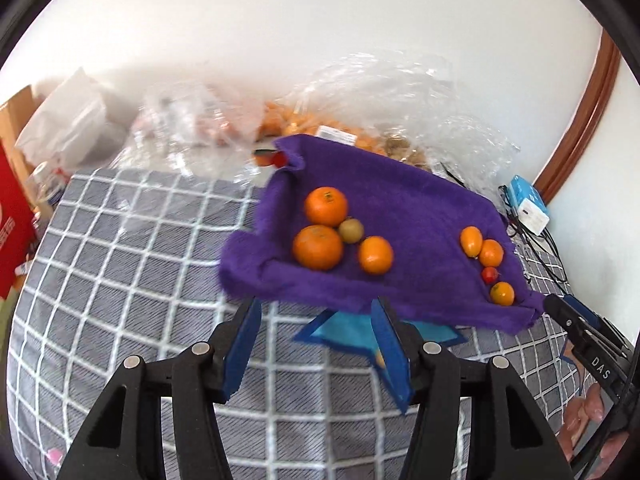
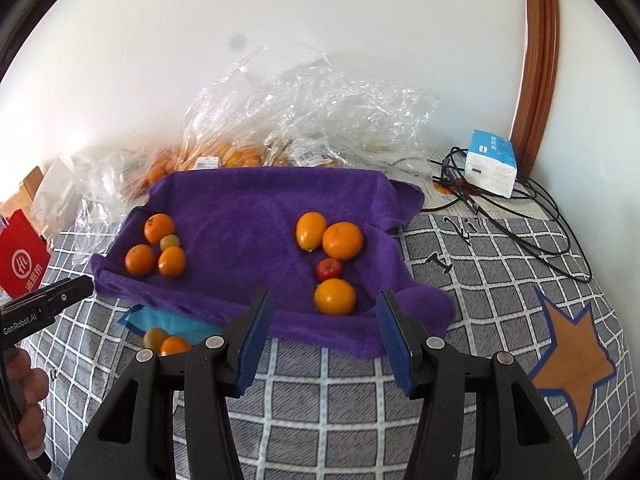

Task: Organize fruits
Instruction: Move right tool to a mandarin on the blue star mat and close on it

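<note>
Both open and empty, the left hand-held gripper (image 1: pixel 316 344) and right hand-held gripper (image 2: pixel 326 336) face a purple towel (image 2: pixel 248 208) holding 2 groups of 4 fruits, while 2 stray fruits (image 2: pixel 166 342) apparently await sorting.

A grey checked cloth (image 2: pixel 344 384) fills the lower frame, with an orange star patch (image 2: pixel 572 356) at lower right. At upper right, a blue-and-white tissue pack (image 2: pixel 492 164) sits among tangled black cables (image 2: pixel 532 216) beside a brown wooden frame (image 2: pixel 538 56). A red bag (image 2: pixel 22 258) stands at the left edge.
</note>
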A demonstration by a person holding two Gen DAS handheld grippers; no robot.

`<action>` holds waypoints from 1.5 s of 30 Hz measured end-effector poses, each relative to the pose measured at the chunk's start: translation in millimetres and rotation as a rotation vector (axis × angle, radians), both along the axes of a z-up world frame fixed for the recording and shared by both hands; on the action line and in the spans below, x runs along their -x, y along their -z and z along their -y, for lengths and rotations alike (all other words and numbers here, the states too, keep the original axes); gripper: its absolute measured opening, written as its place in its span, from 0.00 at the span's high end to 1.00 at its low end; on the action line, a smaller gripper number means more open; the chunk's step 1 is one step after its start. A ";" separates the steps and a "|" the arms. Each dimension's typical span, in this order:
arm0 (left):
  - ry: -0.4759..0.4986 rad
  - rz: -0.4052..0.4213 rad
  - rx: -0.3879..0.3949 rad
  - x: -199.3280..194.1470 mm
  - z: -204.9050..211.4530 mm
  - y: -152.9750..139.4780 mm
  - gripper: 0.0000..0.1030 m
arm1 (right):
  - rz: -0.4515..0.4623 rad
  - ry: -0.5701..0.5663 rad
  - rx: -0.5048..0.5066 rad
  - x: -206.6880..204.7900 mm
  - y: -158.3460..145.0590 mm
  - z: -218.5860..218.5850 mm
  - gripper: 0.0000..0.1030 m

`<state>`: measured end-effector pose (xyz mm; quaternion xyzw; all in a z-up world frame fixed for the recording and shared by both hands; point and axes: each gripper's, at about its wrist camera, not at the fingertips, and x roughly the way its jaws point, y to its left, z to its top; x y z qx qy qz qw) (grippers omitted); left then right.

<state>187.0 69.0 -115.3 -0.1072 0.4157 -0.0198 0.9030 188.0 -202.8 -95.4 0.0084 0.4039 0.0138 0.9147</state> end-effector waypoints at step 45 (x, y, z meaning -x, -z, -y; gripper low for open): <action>-0.112 0.010 -0.020 69.1 -64.5 64.8 0.40 | -0.130 -0.201 -0.037 11.2 67.6 -104.1 0.70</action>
